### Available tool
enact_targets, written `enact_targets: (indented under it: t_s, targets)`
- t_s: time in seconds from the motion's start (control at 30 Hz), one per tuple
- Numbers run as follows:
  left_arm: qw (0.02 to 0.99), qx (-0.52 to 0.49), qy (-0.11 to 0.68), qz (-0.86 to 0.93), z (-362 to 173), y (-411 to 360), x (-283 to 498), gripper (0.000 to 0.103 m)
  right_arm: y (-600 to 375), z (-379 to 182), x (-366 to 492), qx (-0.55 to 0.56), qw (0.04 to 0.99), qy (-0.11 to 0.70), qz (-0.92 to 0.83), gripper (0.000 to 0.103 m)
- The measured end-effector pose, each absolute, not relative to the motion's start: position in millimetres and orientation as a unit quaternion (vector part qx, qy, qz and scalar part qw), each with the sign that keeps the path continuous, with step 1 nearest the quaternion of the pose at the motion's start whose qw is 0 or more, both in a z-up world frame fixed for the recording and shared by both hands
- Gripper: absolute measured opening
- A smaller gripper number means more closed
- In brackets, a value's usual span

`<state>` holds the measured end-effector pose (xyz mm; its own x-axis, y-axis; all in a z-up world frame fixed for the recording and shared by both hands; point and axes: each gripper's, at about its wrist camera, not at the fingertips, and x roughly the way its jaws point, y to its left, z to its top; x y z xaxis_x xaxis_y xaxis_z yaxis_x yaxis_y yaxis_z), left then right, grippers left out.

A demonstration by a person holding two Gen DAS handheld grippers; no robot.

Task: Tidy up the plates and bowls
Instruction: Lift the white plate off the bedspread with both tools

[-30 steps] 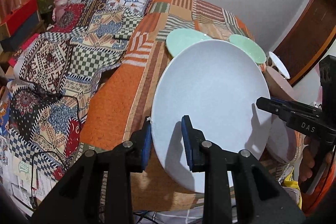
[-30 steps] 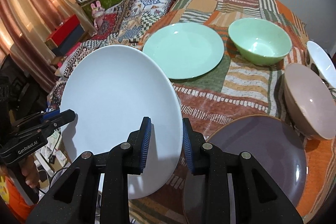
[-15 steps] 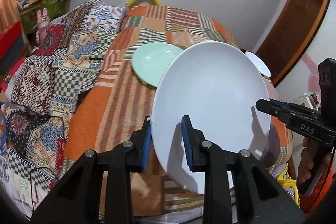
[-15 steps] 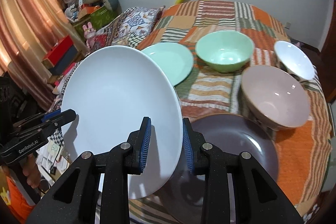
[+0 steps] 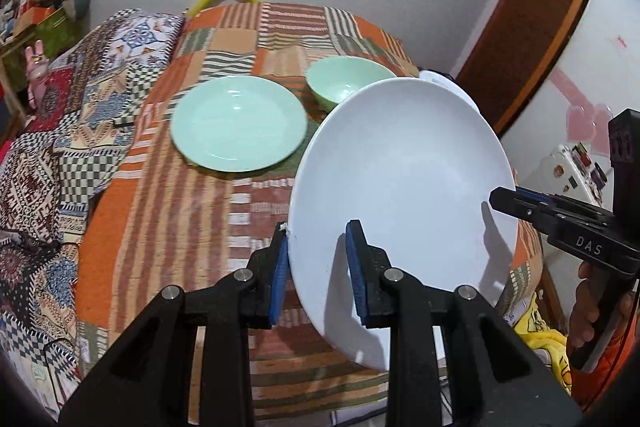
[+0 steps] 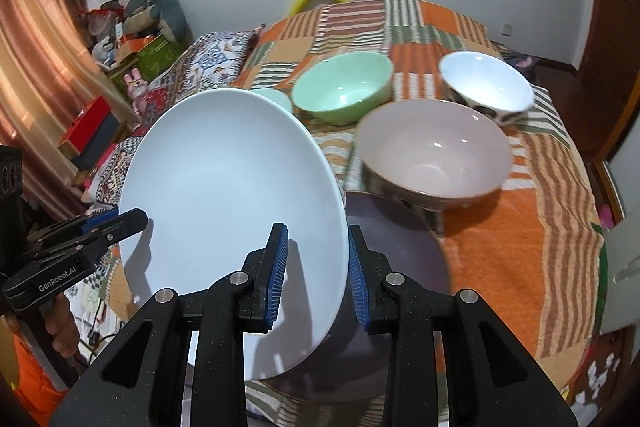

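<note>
The left gripper (image 5: 316, 267) pinches the near-left rim of a white plate (image 5: 404, 199), one blue pad under the edge and the other on the plate's upper face. The right gripper (image 6: 316, 269) clamps the opposite rim of the same plate in the same way, so the plate hangs tilted between the two, lifted clear of the surface (image 5: 160, 211) (a patchwork cloth in orange, green and brown stripes covers it). In the left wrist view the right gripper shows at the plate's right edge, with the hand (image 5: 596, 311) behind it around the handle; in the right wrist view the left gripper shows at the plate's left edge.

Just below and to the right of the held plate, a dark purple plate (image 6: 404, 267) lies flat near the front edge. Beyond it stands a pink bowl (image 6: 434, 157), touching or nearly touching the purple plate's far rim. Farther back sit a green bowl (image 6: 342, 87) and, to its right, a white bowl (image 6: 486, 87) with dark marks on its outer wall. A green plate (image 5: 238, 123) lies flat to the left of the green bowl, well apart from the grippers.

To the far left a patterned quilt (image 5: 60, 115) drapes a bed.
</note>
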<state>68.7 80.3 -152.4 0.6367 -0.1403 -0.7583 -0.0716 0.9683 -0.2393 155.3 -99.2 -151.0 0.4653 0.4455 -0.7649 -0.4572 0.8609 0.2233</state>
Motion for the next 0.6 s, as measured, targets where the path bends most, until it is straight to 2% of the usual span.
enact_targets:
  t_s: [0.6]
  targets:
    - [0.87,-0.103,0.478,-0.058,-185,39,93,0.027,-142,-170,153,0.007,0.853,0.47,0.228,0.027]
